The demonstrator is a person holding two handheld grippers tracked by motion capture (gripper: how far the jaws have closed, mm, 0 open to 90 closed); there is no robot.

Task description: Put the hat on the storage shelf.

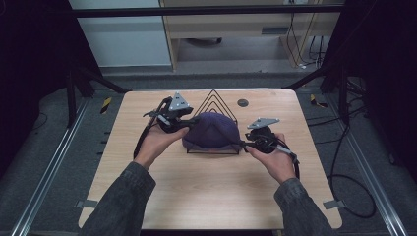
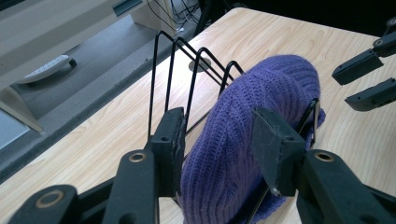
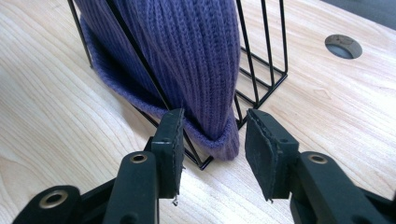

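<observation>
A purple knitted beanie (image 1: 211, 129) is draped over a black wire rack (image 1: 215, 98) at the middle of the wooden table (image 1: 206, 191). My left gripper (image 1: 191, 121) reaches in from the beanie's left. In the left gripper view its jaws (image 2: 222, 144) straddle the beanie (image 2: 261, 93) and a rack wire (image 2: 173, 60) without squeezing the knit. My right gripper (image 1: 244, 143) is at the beanie's lower right; its jaws (image 3: 215, 144) stand apart on either side of the brim's corner (image 3: 224, 140), with gaps showing. The right gripper's jaw tips (image 2: 366, 81) appear beyond the beanie.
A round cable hole (image 1: 242, 103) sits in the tabletop behind the rack. Bare wood lies in front of and beside the rack. Beyond the far edge are a grey floor, cables and a cabinet base (image 1: 236, 29). Dark curtains flank both sides.
</observation>
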